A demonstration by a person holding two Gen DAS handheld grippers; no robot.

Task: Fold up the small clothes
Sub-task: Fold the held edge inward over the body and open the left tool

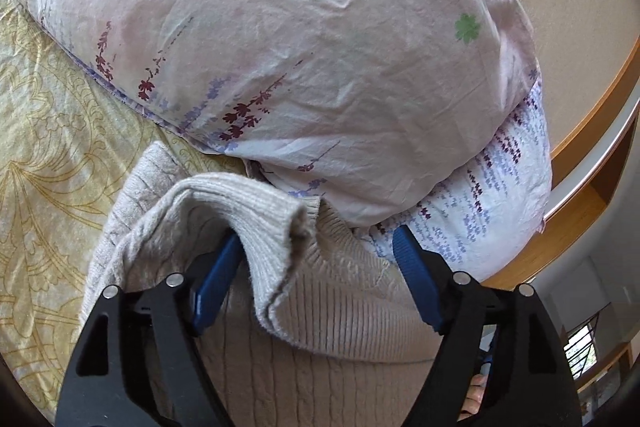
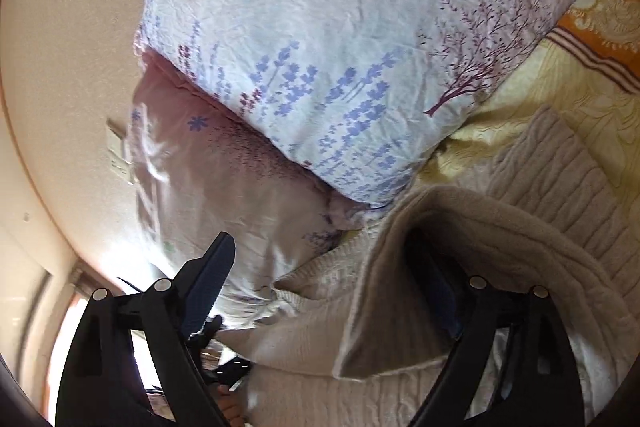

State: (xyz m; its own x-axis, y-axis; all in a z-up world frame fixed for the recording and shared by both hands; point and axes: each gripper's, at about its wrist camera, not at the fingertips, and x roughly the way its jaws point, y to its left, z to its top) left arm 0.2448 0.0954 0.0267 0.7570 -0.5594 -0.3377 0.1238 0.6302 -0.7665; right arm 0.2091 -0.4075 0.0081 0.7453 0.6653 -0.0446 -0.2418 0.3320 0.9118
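A beige cable-knit sweater [image 1: 320,311] lies on the yellow patterned bedspread [image 1: 44,131]. My left gripper [image 1: 316,243] is open above it; a ribbed fold of the sweater [image 1: 256,211] drapes over its left finger and hangs between the jaws. In the right wrist view the same sweater [image 2: 400,307] lies below my right gripper [image 2: 324,247], which is open; a knit fold [image 2: 500,239] covers its right finger, and its left finger [image 2: 208,283] is bare.
A big floral pillow [image 1: 280,39] lies right behind the sweater, stacked on a second pillow [image 2: 224,195]. A wooden headboard ledge [image 1: 588,131] and beige wall stand behind. An orange blanket edge [image 2: 604,11] lies at the far right.
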